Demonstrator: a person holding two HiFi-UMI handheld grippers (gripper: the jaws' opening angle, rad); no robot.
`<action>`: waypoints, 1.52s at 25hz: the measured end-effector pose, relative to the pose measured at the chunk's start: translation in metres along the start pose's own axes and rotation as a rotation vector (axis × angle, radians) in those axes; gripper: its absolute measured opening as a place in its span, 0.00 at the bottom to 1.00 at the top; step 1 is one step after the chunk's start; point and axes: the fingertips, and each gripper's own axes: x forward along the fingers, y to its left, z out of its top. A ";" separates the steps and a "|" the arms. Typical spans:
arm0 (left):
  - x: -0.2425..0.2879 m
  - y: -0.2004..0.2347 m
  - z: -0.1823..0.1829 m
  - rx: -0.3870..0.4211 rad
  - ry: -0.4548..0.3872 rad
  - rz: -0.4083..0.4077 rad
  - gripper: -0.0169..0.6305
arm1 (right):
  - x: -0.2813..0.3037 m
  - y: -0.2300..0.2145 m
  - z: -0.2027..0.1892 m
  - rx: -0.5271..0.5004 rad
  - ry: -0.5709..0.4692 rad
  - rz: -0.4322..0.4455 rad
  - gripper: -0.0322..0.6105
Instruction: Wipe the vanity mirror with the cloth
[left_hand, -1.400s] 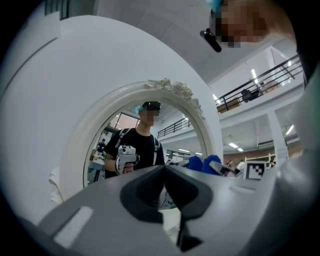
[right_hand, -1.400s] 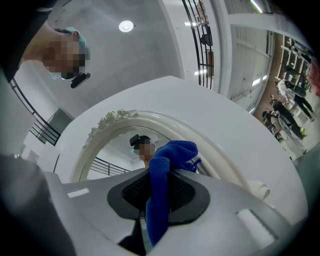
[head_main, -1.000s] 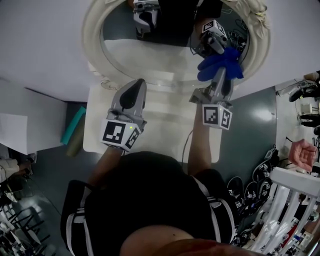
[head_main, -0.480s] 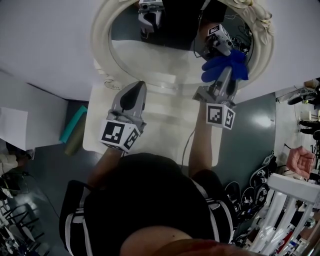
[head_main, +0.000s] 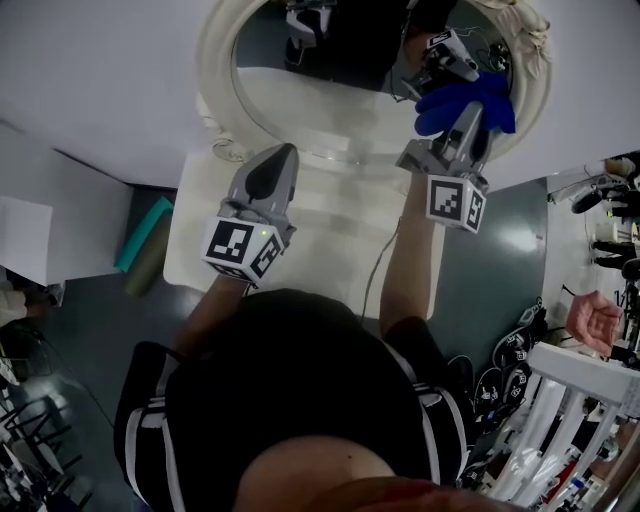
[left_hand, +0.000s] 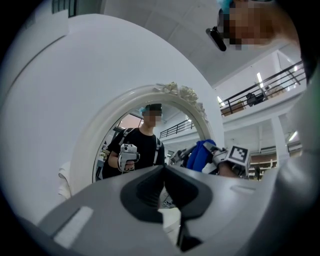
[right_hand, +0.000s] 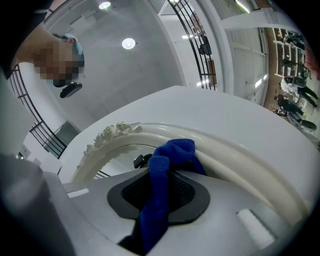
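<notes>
Right gripper is clamping the blue cloth, a fold pinched between its jaws and the rest bunching past the tips. It is holding the cloth at the right side of the vanity mirror, close to the cream frame. Left gripper is hovering over the white table below the mirror, jaws pressed together on nothing.

Risks, as judgement:
- Nothing is bracing the mirror, so a firm push may be rocking or sliding it.
- Cloth is sitting near the rim, so a stroke may be riding onto the frame or snagging on the carved crest.
- Only a narrow fold is gripped, so drag on the glass could be pulling it free.

Hard to make out:
- Whether cloth is actually touching glass.
- The mirror's foot, which the left gripper is hiding.
- The mirror's far edge, cut off in the head view.
</notes>
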 end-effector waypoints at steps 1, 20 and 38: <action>-0.001 0.000 0.001 0.000 -0.003 0.000 0.04 | 0.003 0.003 0.002 -0.003 0.002 0.005 0.17; -0.032 -0.002 0.009 -0.018 -0.026 0.022 0.04 | 0.042 0.056 0.048 -0.082 -0.011 0.093 0.17; -0.052 0.012 0.018 0.010 -0.032 0.049 0.04 | 0.077 0.157 0.035 -0.274 0.074 0.268 0.17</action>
